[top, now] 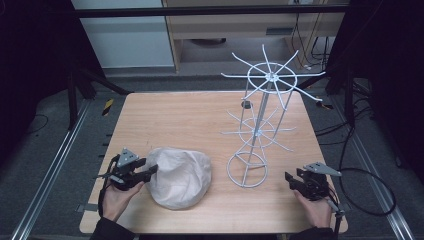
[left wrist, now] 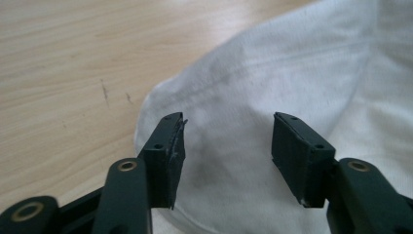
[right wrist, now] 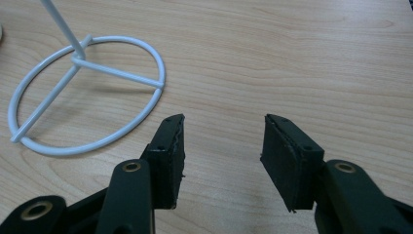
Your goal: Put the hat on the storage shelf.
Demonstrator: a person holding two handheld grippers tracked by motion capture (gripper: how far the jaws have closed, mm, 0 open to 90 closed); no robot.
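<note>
A white cloth cap [top: 180,177] lies crumpled on the wooden table [top: 175,120] at the front left. My left gripper [top: 150,171] is at the cap's left edge, pointing right. In the left gripper view its jaws [left wrist: 229,141] stand open over the white cloth [left wrist: 292,73], with the pads clear of it. A white wire rack [top: 260,125] with spoke arms at two levels stands at the right on a ring base [top: 247,170]. My right gripper [top: 289,179] rests near the front right corner, pointing left toward that base. It [right wrist: 224,141] is open, with bare wood between its pads, and the ring base [right wrist: 87,92] lies just beyond.
The table's front edge runs just below both hands. A small dark object [top: 245,104] hangs on the rack's far side. Cables [top: 370,195] lie on the floor to the right. Metal rails [top: 55,165] run along the table's left side.
</note>
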